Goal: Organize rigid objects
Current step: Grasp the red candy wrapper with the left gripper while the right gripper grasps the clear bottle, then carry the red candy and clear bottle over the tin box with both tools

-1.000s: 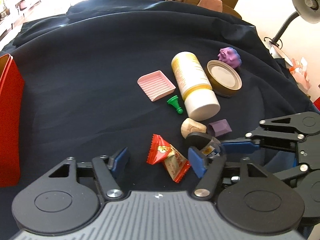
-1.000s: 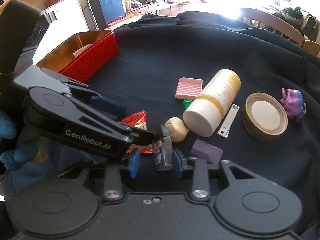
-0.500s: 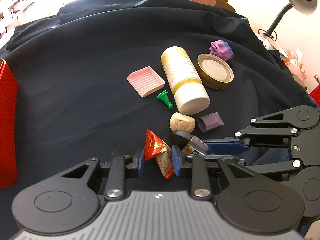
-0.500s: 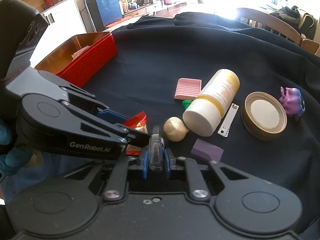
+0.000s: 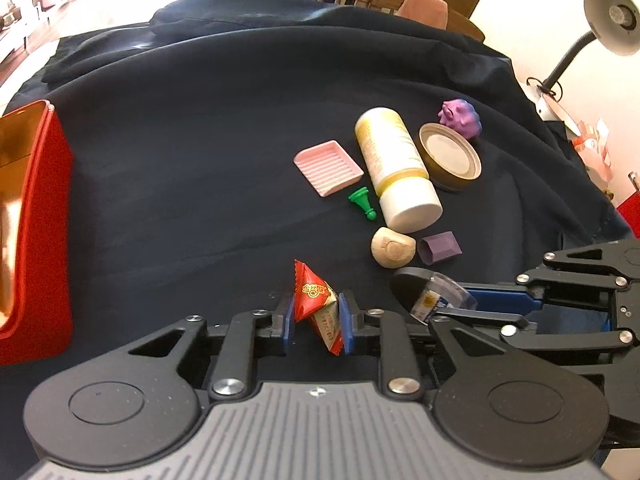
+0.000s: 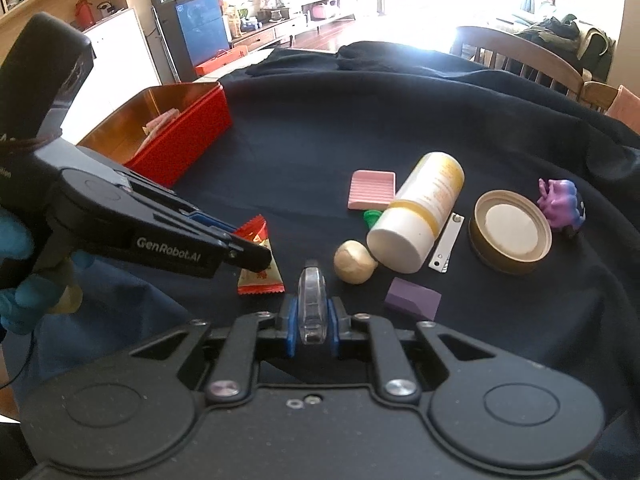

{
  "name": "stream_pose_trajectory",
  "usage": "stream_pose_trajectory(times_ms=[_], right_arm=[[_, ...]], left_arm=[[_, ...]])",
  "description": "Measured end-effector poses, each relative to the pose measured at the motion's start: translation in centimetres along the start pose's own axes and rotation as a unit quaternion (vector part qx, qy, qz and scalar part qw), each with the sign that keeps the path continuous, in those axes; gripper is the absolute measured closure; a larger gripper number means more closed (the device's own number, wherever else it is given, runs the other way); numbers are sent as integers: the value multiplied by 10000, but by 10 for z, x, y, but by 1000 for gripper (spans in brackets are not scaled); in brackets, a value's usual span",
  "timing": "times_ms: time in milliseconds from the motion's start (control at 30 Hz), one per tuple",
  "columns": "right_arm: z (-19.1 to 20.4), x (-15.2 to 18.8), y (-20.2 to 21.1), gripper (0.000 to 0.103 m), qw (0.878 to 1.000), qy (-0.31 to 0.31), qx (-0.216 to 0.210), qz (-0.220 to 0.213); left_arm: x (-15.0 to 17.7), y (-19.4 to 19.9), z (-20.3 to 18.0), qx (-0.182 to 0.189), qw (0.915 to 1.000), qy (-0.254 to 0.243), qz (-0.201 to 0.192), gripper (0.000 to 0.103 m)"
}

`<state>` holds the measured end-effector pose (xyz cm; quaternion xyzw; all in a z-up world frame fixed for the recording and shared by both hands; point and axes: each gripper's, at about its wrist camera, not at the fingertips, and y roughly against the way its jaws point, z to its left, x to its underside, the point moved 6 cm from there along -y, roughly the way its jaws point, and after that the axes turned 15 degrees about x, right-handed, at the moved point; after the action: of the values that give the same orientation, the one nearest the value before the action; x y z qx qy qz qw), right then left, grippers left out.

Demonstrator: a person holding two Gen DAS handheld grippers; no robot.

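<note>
Behind bottle (image 5: pixel 394 168): nail file hidden | left claw (image 5: pixel 316 318): candy (image 5: pixel 316 300) pinched

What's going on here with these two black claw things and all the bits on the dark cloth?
A person is tidying small objects with a handheld gripper in each hand. The left gripper is clamped on a red snack packet, and the right gripper is clamped on a small clear plastic piece. A white bottle, pink tray, round lid and purple figure lie loose on the cloth. A red box sits open nearby.
</note>
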<state>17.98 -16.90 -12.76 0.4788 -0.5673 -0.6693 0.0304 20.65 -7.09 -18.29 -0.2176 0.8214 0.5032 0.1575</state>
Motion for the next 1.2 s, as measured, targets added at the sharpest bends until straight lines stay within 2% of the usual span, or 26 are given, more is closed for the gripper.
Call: stream_pose_trajectory(times_ms=[600,1200], right_arm=[[27,-42,39,88,9989,-400,-18,-242],[95,-91,41,88,9972,-570,-153,-457]], left_arm=[[-8,65,30,133,9993,199,-272,81],[-10,134,97,3,9981,354,-503,81]])
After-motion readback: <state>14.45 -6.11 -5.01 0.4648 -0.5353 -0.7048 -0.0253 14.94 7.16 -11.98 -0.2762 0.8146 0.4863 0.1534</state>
